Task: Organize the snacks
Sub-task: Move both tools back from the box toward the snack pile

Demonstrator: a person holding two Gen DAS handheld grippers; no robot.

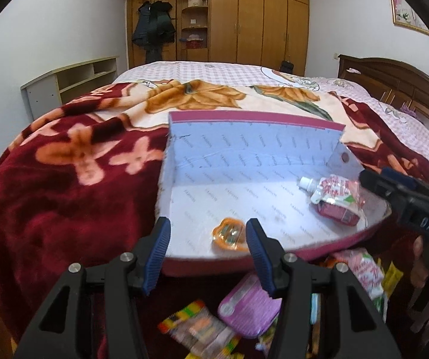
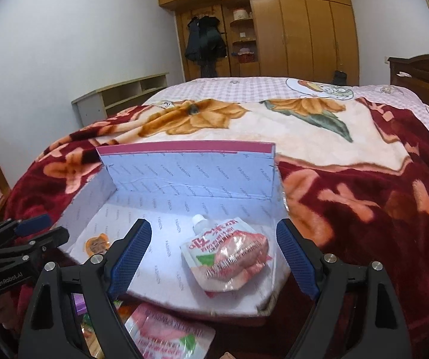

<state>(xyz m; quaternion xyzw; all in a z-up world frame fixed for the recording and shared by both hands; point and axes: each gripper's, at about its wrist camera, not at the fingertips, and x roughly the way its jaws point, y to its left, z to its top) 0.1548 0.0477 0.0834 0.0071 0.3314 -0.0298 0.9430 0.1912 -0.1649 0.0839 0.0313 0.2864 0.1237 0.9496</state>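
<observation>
Two sets of fingers [image 1: 208,236] [image 2: 214,254] released, empty, above box [image 2: 184,179] on red floral blanket [image 2: 363,209].

Both wrist views look forward and down over the bed [image 1: 65,179] from close range, facing the wardrobe [image 2: 304,30]. Left view sits left of right; both share the open box [image 1: 244,149].

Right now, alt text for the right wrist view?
An open box on a floral blanket holds a spouted pink pouch, lying between the open right hand-held gripper, untouched. A small orange snack sits left.
</observation>
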